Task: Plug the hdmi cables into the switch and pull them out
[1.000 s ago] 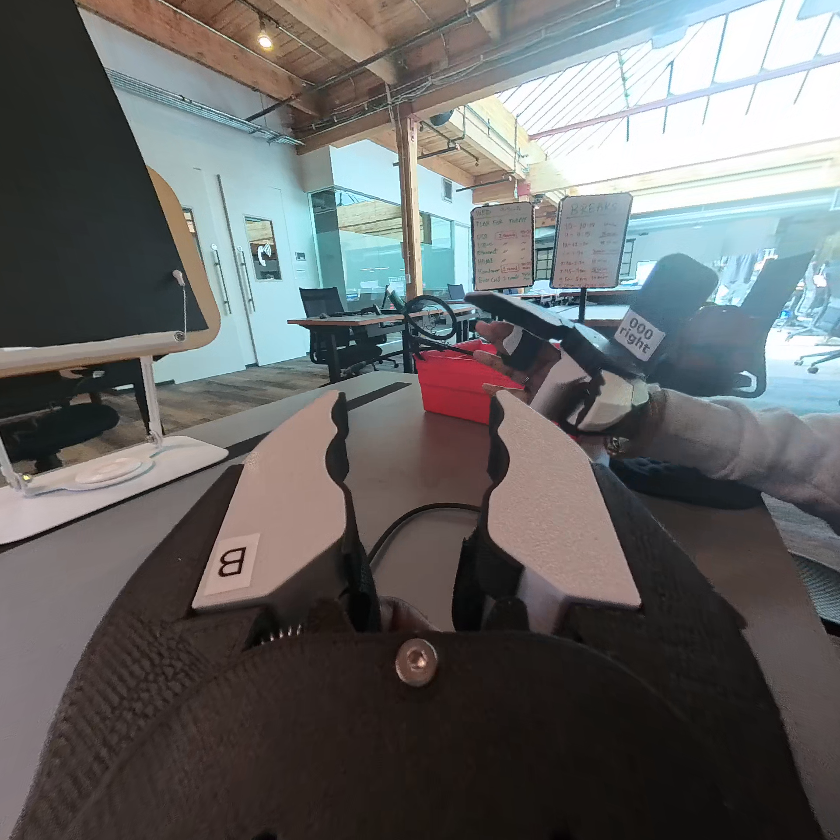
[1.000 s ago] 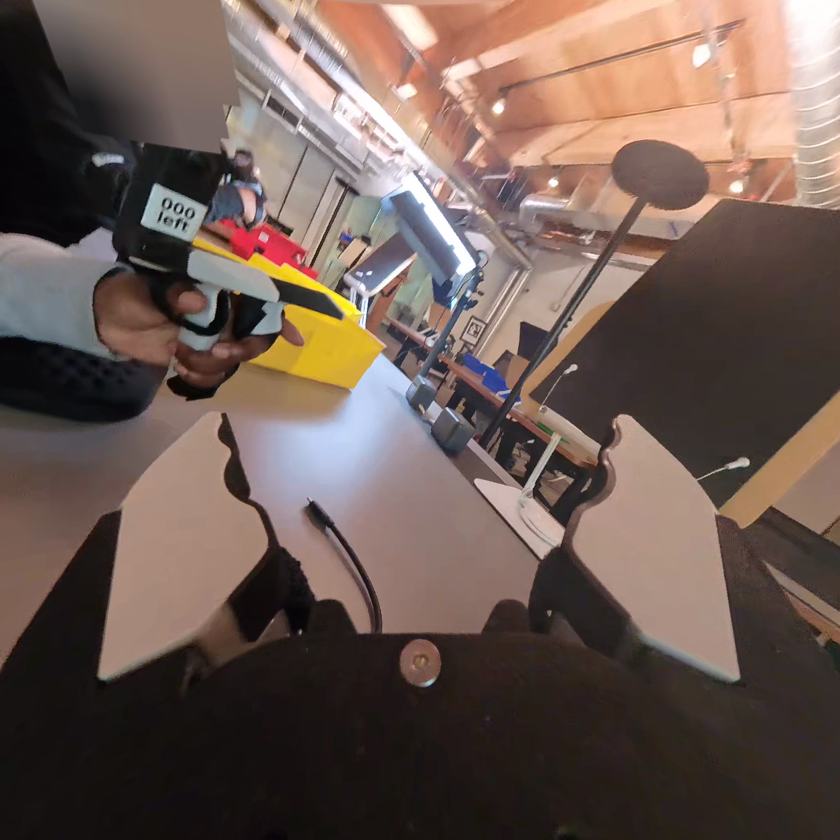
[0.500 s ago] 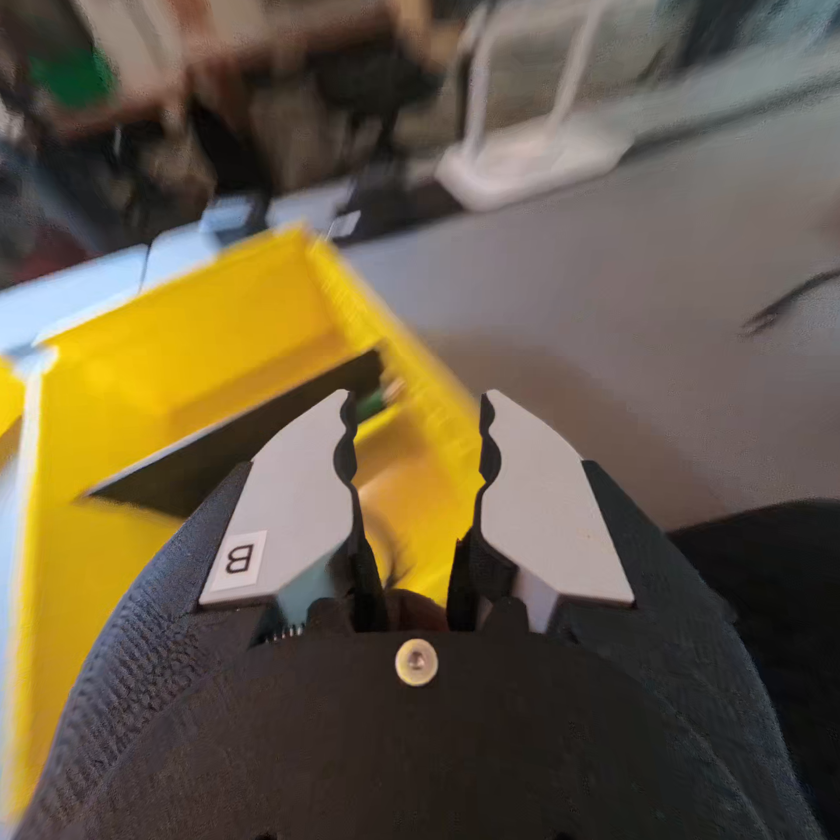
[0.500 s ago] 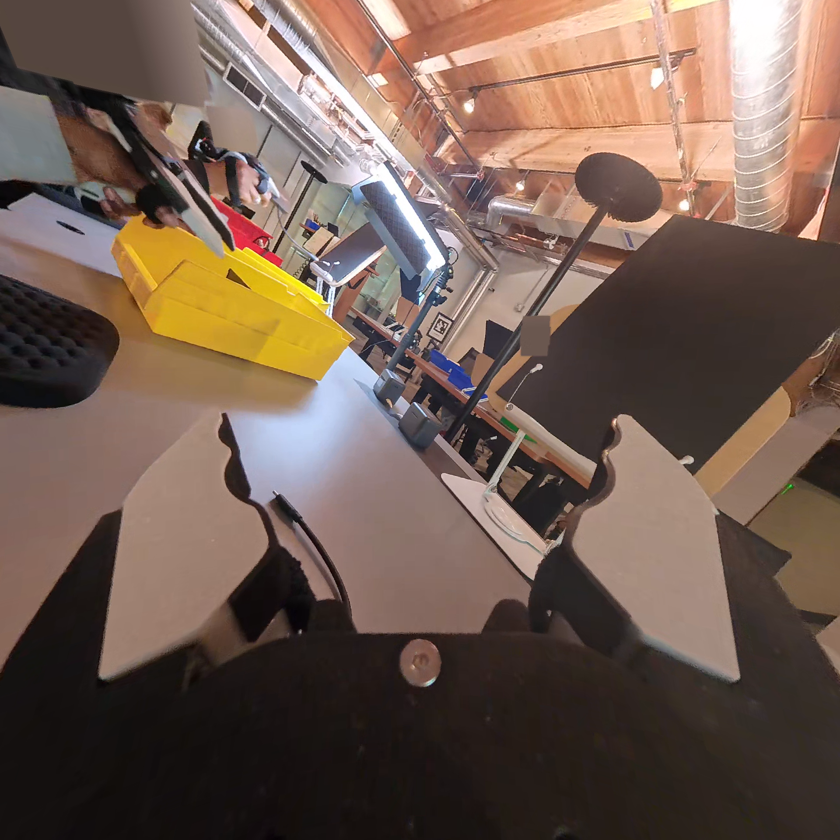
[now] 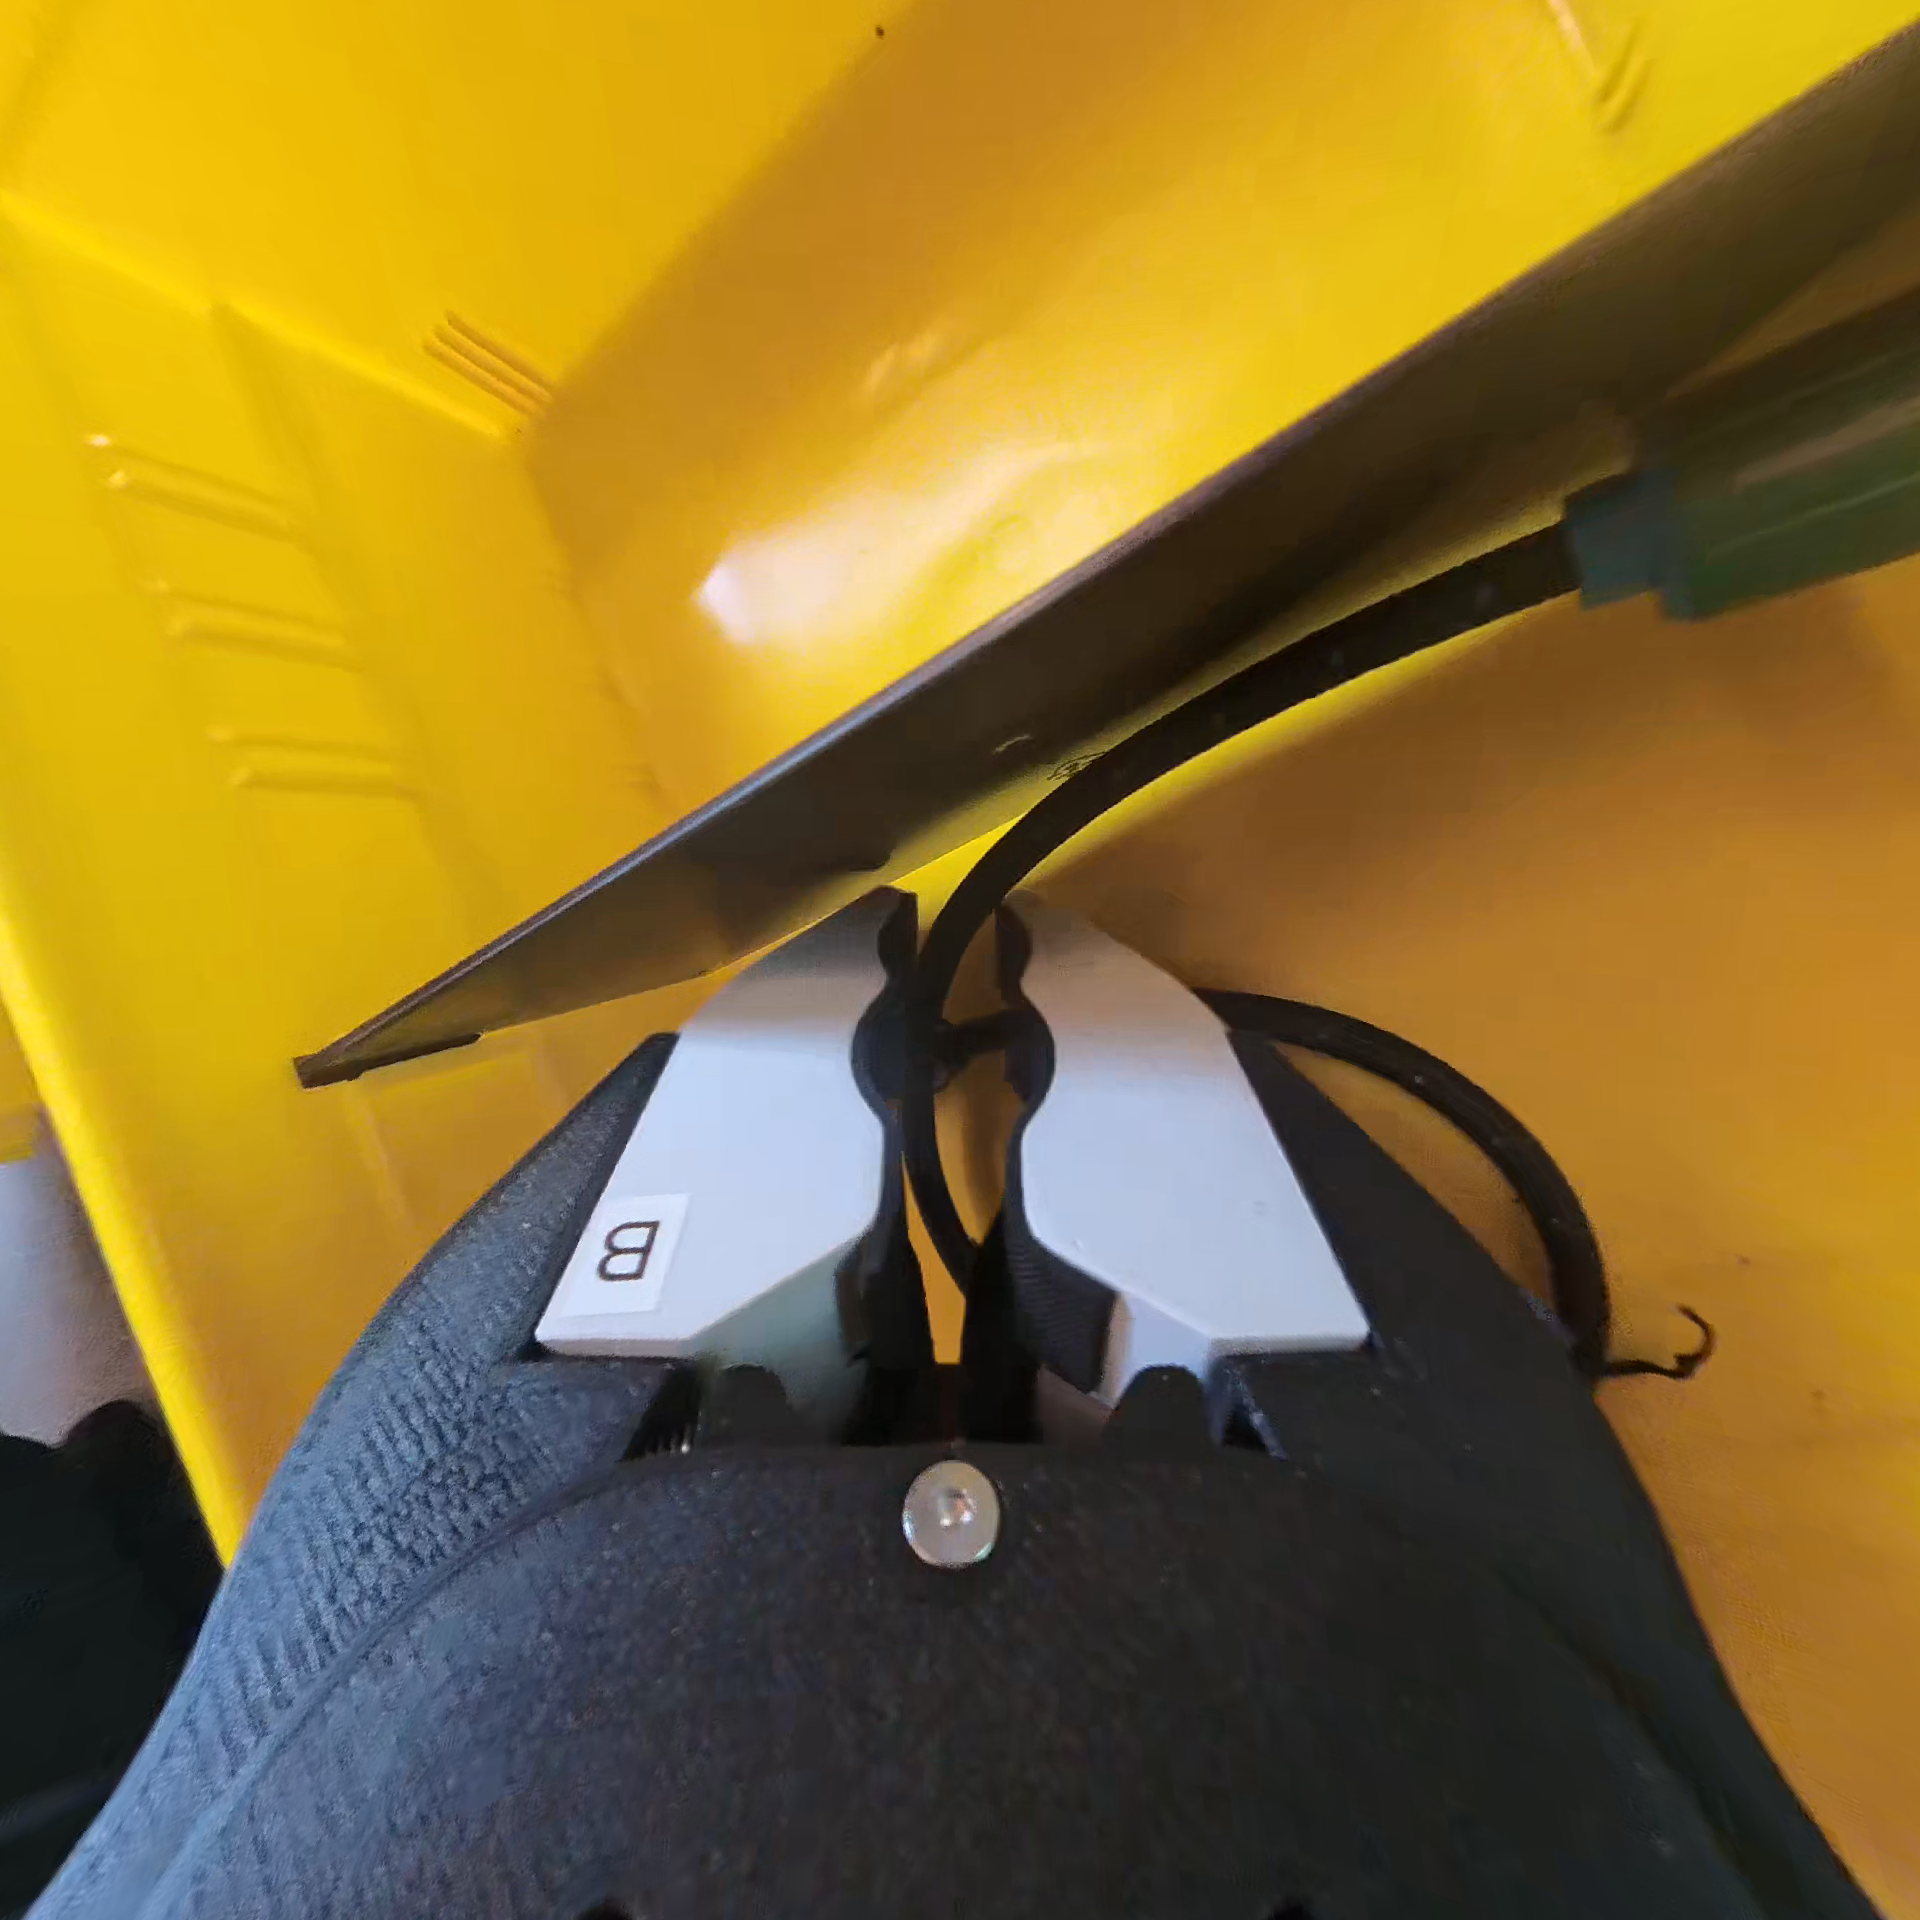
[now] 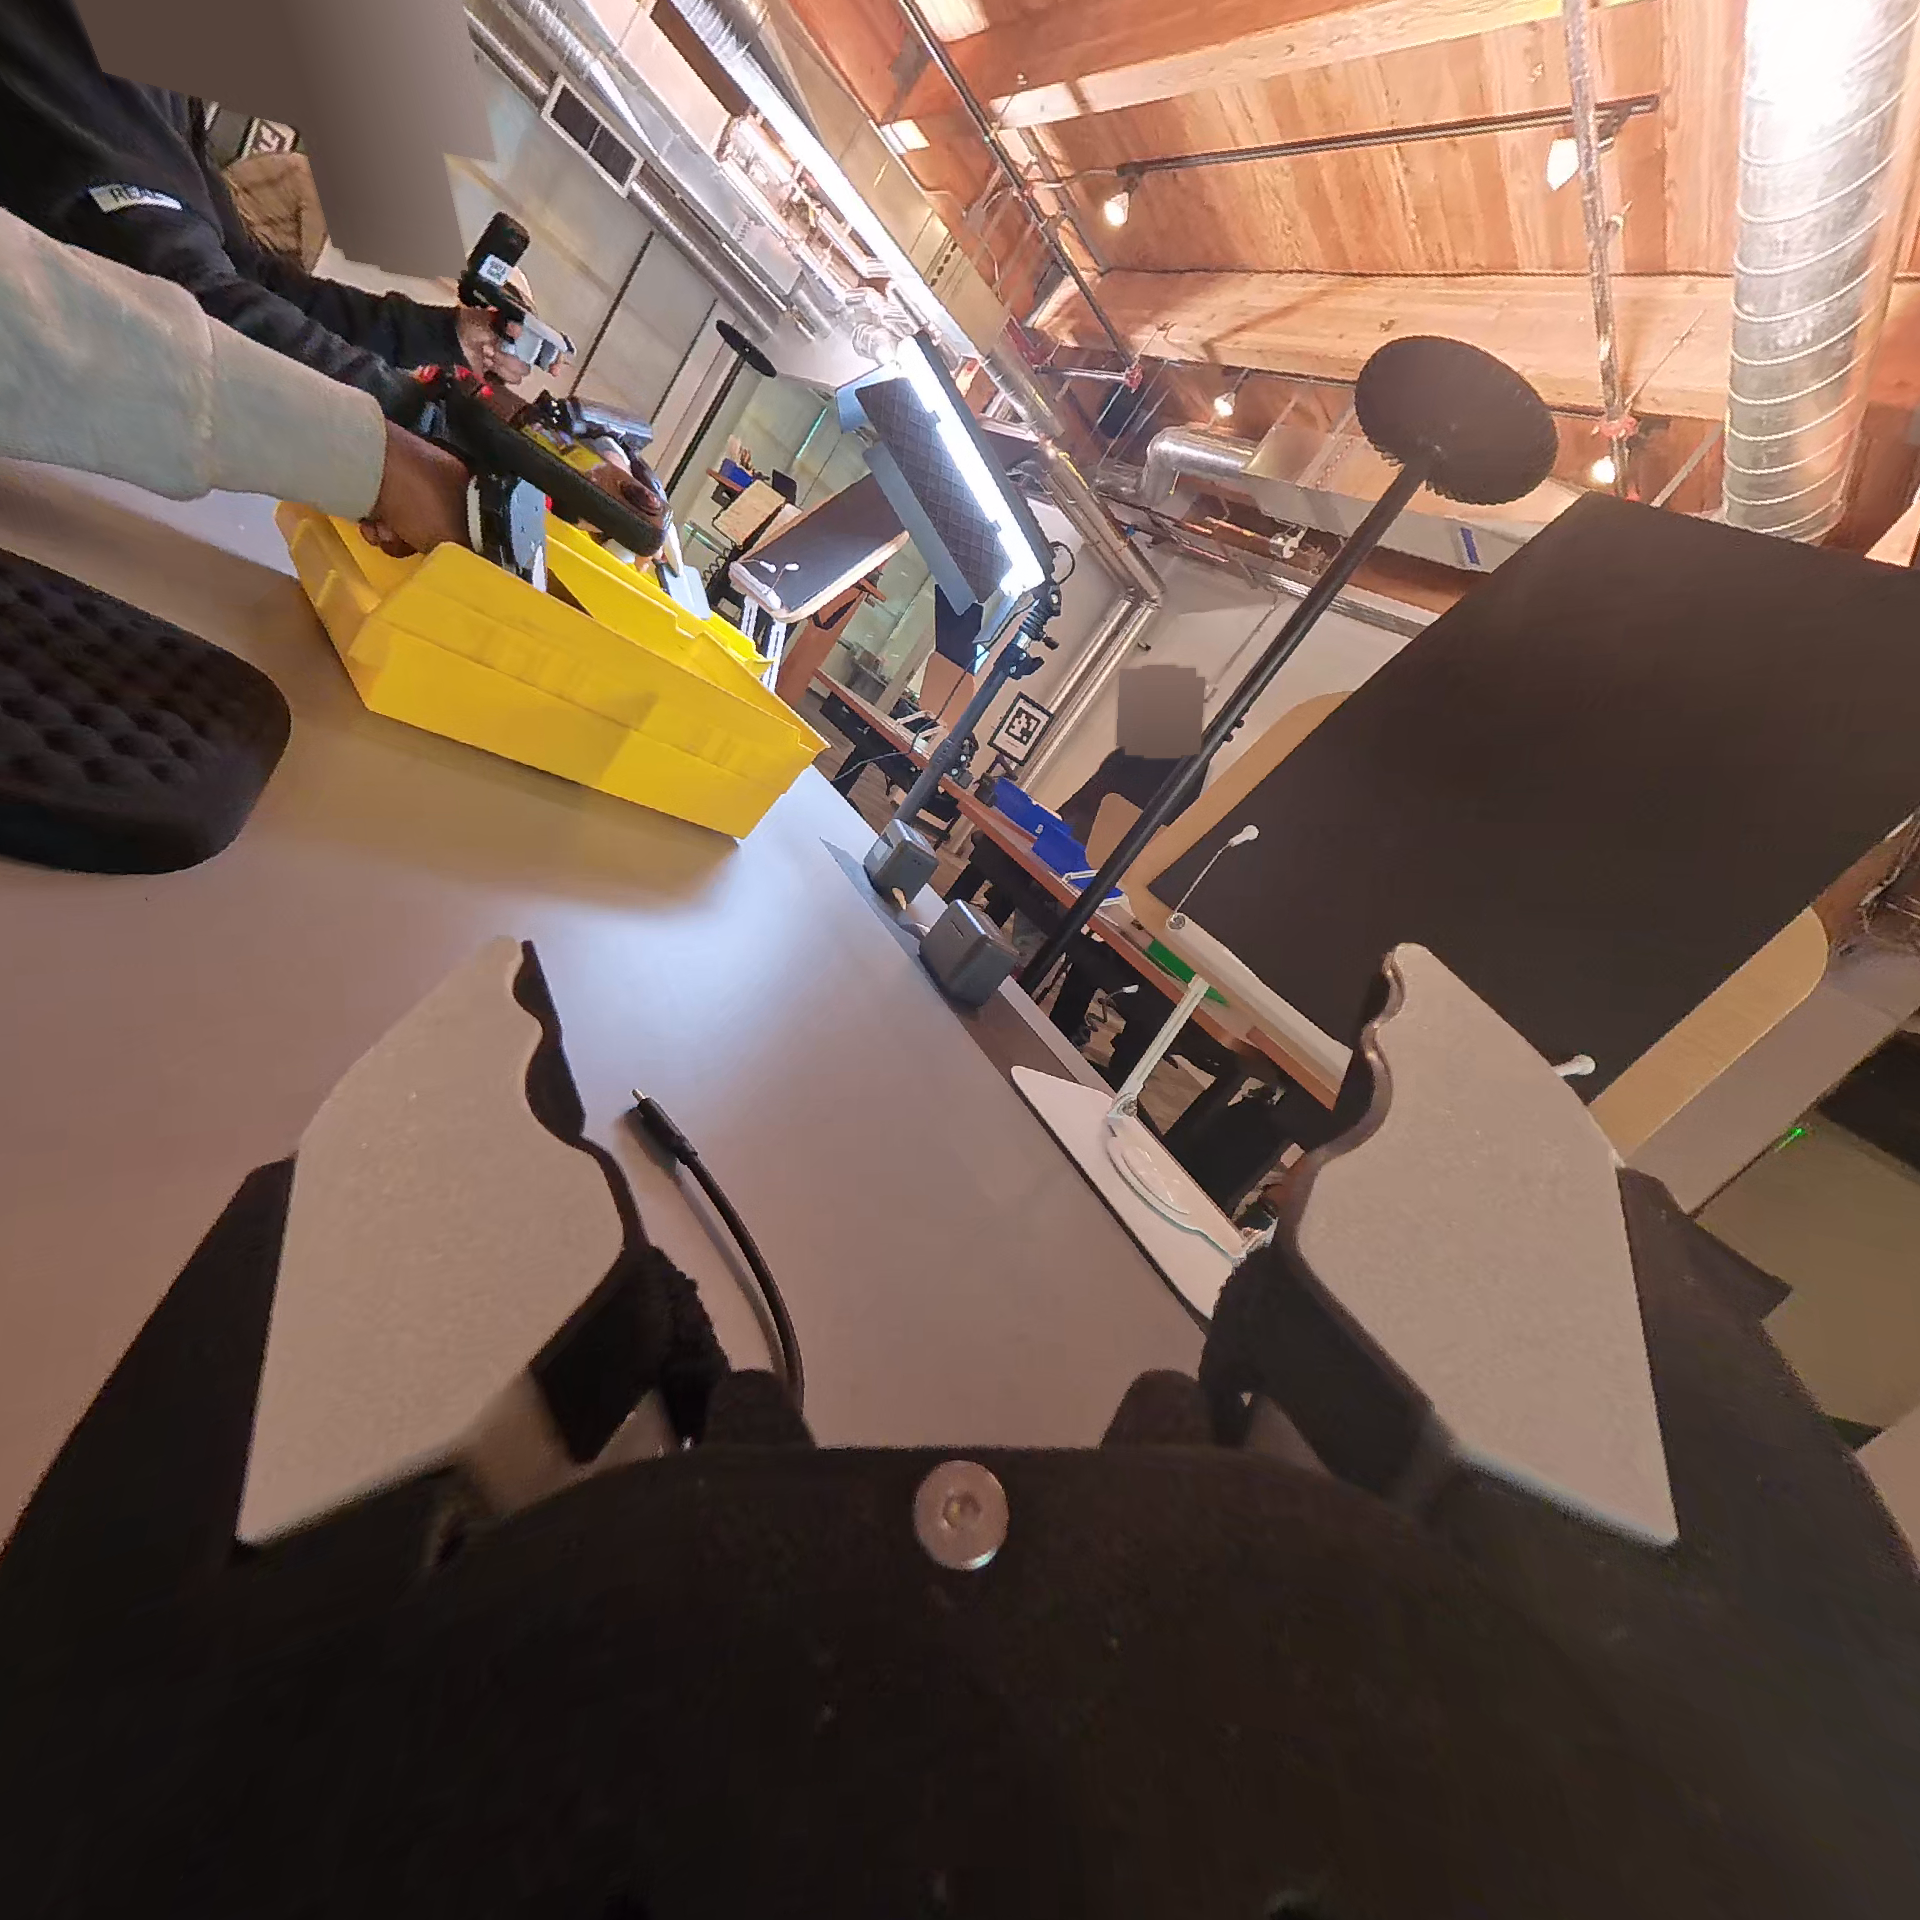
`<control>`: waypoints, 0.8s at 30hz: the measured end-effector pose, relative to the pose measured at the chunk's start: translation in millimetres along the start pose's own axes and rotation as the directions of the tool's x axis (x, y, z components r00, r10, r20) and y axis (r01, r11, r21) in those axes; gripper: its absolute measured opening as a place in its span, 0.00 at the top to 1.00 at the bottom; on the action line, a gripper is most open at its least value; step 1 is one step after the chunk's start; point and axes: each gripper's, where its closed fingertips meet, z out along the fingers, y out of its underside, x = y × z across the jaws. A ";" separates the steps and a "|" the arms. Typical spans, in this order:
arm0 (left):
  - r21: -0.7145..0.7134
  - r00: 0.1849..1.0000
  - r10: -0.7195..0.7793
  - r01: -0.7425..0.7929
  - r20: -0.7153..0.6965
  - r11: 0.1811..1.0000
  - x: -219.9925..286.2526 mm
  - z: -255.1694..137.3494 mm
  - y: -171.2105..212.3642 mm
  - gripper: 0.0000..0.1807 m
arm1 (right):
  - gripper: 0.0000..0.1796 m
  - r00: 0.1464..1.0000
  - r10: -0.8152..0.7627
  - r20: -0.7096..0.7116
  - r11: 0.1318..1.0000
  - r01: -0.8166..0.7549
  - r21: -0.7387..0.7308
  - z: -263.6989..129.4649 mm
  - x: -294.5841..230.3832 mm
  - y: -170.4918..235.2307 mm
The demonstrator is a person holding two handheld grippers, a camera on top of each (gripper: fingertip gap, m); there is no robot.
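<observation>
In the left wrist view my left gripper is down inside the yellow bin. Its jaws are closed on a thin black cable that curves up to a green connector at the upper right. A dark flat panel slants across the bin just above the fingertips. In the right wrist view my right gripper is open and empty, low over the grey table. A black cable end with a small plug lies on the table between its fingers. The left gripper shows far off in the bin.
A black dimpled cushion lies on the table's left side. Two grey blocks and a white stand base sit along the far edge. A black board stands to the right. Other people work at tables behind.
My left gripper swung from over the table down into the yellow bin and closed on the black cable. My right gripper stayed open and barely shifted.
</observation>
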 end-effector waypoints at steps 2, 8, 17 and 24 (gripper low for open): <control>0.006 0.998 0.029 -0.030 0.050 1.000 -2.8 -6.2 1.1 0.94 | 0.22 1.000 -0.013 0.002 1.000 0.013 -0.004 0.0 -0.6 0.1; 0.124 0.955 0.048 -0.088 0.294 0.988 -22.9 -75.8 -7.6 0.97 | 0.25 1.000 -0.010 0.021 1.000 0.011 -0.015 1.1 -4.2 2.3; 0.471 0.824 0.037 -0.359 0.565 0.806 -0.2 -212.7 -87.0 0.97 | 0.39 0.998 0.020 0.067 1.000 -0.020 0.014 10.7 -13.7 -14.2; 0.684 0.797 0.248 -0.601 0.551 0.413 157.0 -258.7 -181.6 0.97 | 0.53 0.955 0.232 0.184 0.963 -0.252 0.096 33.1 -30.5 -49.4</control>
